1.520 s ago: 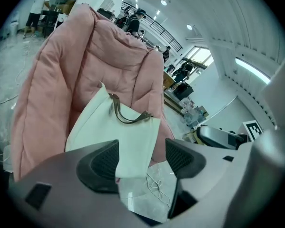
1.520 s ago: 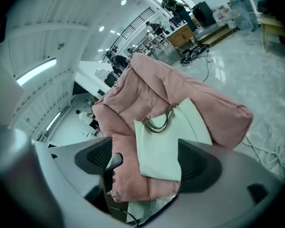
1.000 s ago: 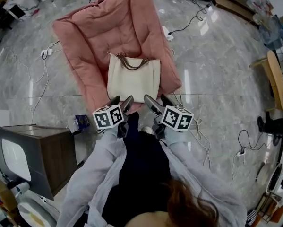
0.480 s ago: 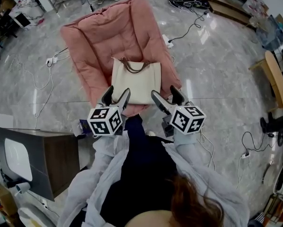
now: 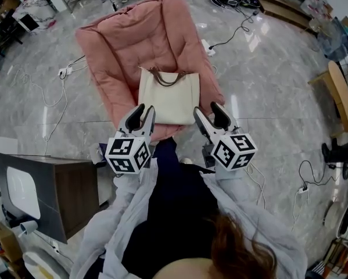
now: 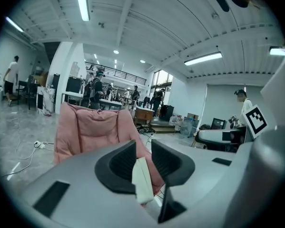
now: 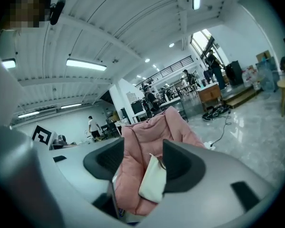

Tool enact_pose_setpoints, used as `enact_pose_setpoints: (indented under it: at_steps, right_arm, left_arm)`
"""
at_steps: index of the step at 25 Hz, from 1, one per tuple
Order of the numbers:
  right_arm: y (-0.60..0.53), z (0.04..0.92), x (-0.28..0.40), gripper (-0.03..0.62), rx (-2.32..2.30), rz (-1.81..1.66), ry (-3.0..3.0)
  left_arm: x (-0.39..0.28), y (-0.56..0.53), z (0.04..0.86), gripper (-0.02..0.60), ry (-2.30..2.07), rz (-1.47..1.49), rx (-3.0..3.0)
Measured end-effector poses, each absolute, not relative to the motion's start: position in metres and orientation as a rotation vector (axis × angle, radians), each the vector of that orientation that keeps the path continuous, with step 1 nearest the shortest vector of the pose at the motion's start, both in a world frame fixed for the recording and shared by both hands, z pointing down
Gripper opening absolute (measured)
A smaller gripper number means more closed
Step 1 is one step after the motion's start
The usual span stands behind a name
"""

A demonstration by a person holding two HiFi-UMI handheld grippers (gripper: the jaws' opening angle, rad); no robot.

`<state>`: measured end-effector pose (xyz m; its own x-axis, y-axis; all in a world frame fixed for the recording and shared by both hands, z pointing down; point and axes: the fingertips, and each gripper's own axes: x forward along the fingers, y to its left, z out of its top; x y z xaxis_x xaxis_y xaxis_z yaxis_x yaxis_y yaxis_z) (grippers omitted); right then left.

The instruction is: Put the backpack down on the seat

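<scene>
The backpack (image 5: 168, 96), a cream bag with brown handles, stands leaning on the seat of the pink padded chair (image 5: 139, 39). Both grippers hover just in front of the chair's front edge, apart from the bag. My left gripper (image 5: 145, 110) is off the bag's lower left corner, its jaws closing with nothing gripped. My right gripper (image 5: 207, 109) is off the lower right corner, jaws also closing and empty. In the left gripper view the bag (image 6: 143, 179) and chair (image 6: 92, 129) show beyond the gripper (image 6: 143, 148). The right gripper view shows the bag (image 7: 153, 179) beyond its gripper (image 7: 142, 148).
A dark wooden cabinet (image 5: 51, 190) stands at my left on the grey marble floor. Cables and a power strip (image 5: 207, 41) lie around the chair. A wooden table (image 5: 339, 95) is at the far right. Several people stand far off in the hall.
Both grippers have drawn a little apart and their jaws have narrowed, the left more than the right. The bag stays put on the seat.
</scene>
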<state>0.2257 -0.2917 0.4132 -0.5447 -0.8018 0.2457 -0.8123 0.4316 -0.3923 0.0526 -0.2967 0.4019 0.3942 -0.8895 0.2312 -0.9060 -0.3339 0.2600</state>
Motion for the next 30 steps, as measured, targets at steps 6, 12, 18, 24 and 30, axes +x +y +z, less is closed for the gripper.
enact_pose_setpoints:
  at_steps: [6, 12, 18, 24, 30]
  right_arm:
    - [-0.293, 0.415, 0.236, 0.009, 1.569, 0.6, -2.557]
    - [-0.292, 0.418, 0.24, 0.008, 1.561, 0.559, -2.527]
    - [-0.292, 0.421, 0.241, 0.008, 1.573, 0.559, -2.517]
    - [-0.288, 0.423, 0.244, 0.008, 1.554, 0.515, -2.495]
    - [-0.288, 0.426, 0.248, 0.008, 1.544, 0.519, -2.49]
  left_arm:
    - [0.051, -0.294, 0.404, 0.022, -1.55, 0.045, 2.307]
    - [0.055, -0.293, 0.41, 0.015, -1.531, 0.082, 2.31]
    - [0.059, -0.293, 0.416, 0.015, -1.518, 0.111, 2.326]
    - [0.065, -0.293, 0.416, 0.015, -1.506, 0.108, 2.338]
    - [0.078, -0.291, 0.421, 0.015, -1.477, 0.129, 2.352]
